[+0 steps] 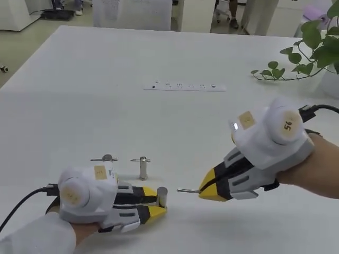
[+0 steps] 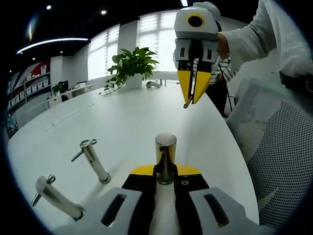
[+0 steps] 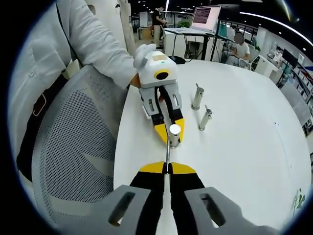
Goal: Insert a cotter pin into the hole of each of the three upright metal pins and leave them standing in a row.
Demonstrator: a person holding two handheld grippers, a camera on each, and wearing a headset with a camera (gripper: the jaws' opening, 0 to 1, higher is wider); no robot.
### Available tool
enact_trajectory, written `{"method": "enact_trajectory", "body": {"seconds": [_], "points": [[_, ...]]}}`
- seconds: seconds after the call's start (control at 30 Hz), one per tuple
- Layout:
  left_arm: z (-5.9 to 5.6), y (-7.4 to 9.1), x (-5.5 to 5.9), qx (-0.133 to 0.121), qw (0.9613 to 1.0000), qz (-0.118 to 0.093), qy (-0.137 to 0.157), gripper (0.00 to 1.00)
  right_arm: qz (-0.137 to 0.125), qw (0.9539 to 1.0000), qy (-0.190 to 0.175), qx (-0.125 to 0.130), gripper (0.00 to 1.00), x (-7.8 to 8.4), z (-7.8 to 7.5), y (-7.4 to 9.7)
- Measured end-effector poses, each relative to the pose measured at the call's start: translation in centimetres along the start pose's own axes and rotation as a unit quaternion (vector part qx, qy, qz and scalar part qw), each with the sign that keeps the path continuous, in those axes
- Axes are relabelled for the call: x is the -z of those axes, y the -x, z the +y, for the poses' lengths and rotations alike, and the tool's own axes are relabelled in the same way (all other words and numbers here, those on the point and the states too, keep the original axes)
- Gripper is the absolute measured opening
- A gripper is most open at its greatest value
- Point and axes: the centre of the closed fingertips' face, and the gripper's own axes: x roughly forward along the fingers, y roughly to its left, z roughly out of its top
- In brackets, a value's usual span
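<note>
Three upright metal pins stand on the white table [image 1: 159, 116]. Two of them [image 1: 143, 167] [image 1: 108, 159] carry a cotter pin through the top hole. My left gripper [image 1: 159, 202] is shut on the third metal pin [image 1: 162, 195], which I also see between its jaws in the left gripper view [image 2: 166, 155]. My right gripper [image 1: 204, 193] is shut on a thin cotter pin [image 1: 187, 190], held level. Its tip points at the held metal pin [image 3: 174, 134], a short gap away. In the right gripper view the cotter pin [image 3: 167, 149] runs straight out from the jaws.
A white power strip [image 1: 184, 85] lies further back on the table. A potted plant [image 1: 313, 48] stands at the far right. A mesh chair [image 3: 78, 147] sits close to the table's near edge, behind the left gripper.
</note>
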Motion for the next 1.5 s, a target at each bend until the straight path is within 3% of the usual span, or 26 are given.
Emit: {"method": "enact_trajectory", "body": {"seconds": [0.2, 0.63, 1.5], "points": [[-0.1, 0.0, -0.1, 0.012, 0.9999, -0.002, -0.009, 0.11, 0.027, 0.9995, 0.013, 0.008, 0.04, 0.6, -0.4, -0.5], [-0.2, 0.0, 0.0, 0.037, 0.9993, -0.004, -0.005, 0.10, 0.056, 0.9978, 0.033, 0.014, 0.03, 0.9, -0.9, -1.5], [-0.5, 0.1, 0.0, 0.046, 0.9989, -0.002, -0.005, 0.10, 0.068, 0.9964, 0.051, 0.002, 0.04, 0.5, -1.1, -3.1]]}}
